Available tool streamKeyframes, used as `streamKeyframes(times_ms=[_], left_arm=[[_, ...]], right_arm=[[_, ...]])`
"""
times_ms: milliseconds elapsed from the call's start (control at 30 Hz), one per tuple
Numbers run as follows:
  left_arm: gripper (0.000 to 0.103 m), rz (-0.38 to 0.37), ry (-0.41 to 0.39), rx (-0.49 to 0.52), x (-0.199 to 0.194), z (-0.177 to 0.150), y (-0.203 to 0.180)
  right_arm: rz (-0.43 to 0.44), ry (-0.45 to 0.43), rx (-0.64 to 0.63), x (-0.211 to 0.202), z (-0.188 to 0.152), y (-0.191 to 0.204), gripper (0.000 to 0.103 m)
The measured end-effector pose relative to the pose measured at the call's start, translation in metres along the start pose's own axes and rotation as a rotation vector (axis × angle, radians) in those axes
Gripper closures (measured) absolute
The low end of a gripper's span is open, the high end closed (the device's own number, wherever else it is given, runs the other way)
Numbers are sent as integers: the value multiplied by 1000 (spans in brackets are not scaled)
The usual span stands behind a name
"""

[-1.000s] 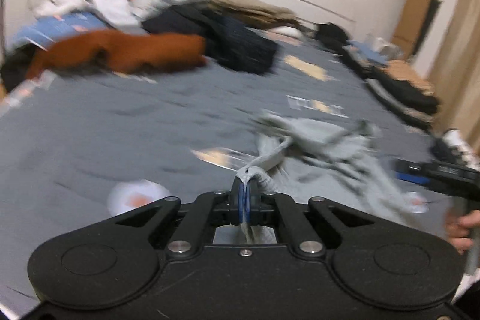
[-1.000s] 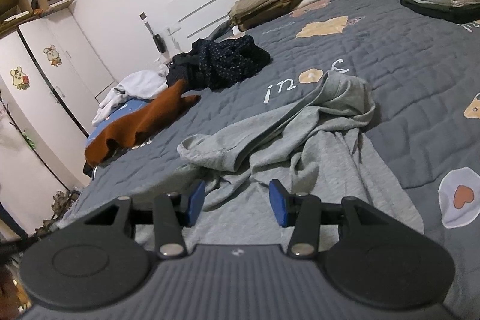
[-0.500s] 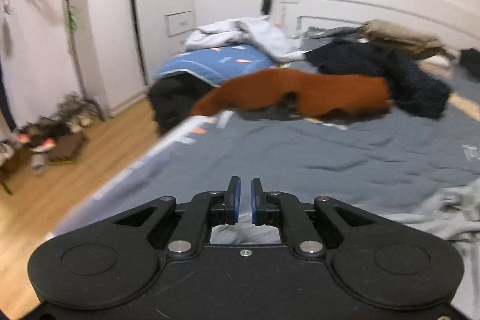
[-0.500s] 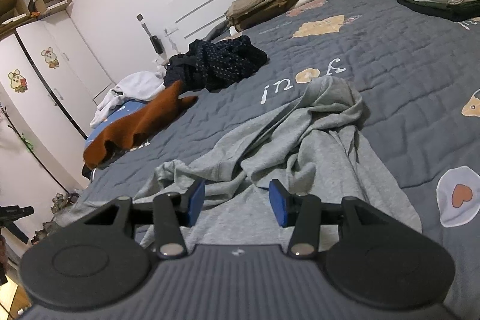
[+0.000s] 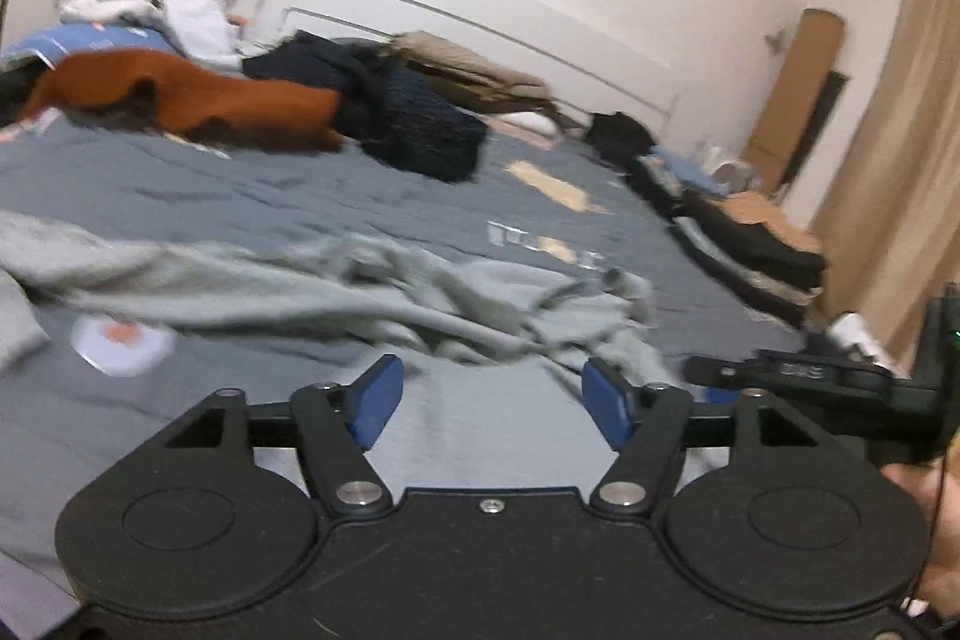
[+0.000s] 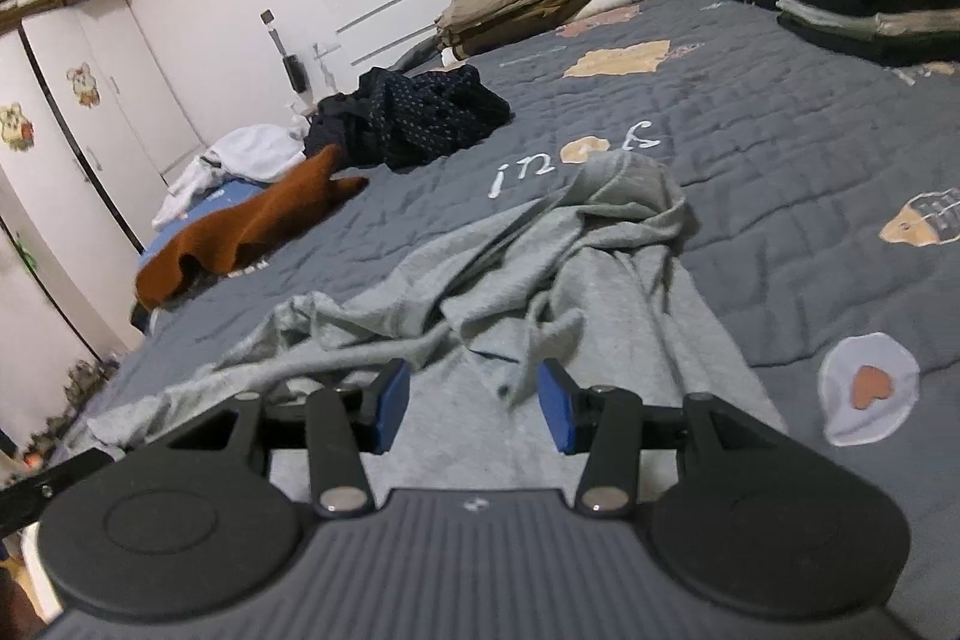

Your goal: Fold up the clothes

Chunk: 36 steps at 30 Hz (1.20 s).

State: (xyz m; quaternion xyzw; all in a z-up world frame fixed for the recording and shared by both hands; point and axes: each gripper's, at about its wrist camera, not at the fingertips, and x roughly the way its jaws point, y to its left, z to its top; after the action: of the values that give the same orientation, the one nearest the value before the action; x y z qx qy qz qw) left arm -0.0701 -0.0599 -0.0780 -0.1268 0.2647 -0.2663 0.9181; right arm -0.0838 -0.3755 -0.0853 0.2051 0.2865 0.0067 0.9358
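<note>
A grey garment (image 6: 540, 280) lies rumpled on the bed's grey-blue quilt (image 6: 780, 130), stretched in a long, twisted heap with bunched creases; its cut is hard to make out, though it looks like a long-sleeved top or trousers. It is not folded.

The left gripper (image 5: 489, 400) hovers just over the garment's near edge with its jaws spread wide and nothing between them. The right gripper (image 6: 474, 406) hangs low over the same cloth, jaws likewise parted and empty.

Along the far right side of the bed stand neat stacks of folded clothes (image 6: 864, 10), dark, grey and blue, and a folded tan pile (image 6: 528, 4) sits by the headboard. Those lie as the task wants.

Loose pieces lie toward the bed's left side: a rust-brown garment (image 6: 252, 232), a dark dotted one (image 6: 414, 118) in a heap, and white clothes (image 6: 240, 160) beyond them.

Judging from this, part of the laundry is folded and stacked, while the grey piece and the three loose ones are left. The grey garment would need smoothing flat before any fold could hold.
</note>
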Motion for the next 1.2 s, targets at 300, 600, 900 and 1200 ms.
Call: streamKeyframes(times_ms=[300, 600, 900, 1200], left_arm=[[37, -122, 63, 29, 12, -17, -28], [37, -215, 102, 39, 18, -19, -61], [37, -254, 124, 46, 20, -31, -88], [37, -228, 141, 12, 27, -33, -87]], right_arm=[[-77, 9, 22, -54, -23, -19, 57], [-150, 147, 0, -96, -65, -22, 57], [-203, 273, -15, -105, -104, -27, 57], [-101, 365, 23, -94, -134, -18, 73]])
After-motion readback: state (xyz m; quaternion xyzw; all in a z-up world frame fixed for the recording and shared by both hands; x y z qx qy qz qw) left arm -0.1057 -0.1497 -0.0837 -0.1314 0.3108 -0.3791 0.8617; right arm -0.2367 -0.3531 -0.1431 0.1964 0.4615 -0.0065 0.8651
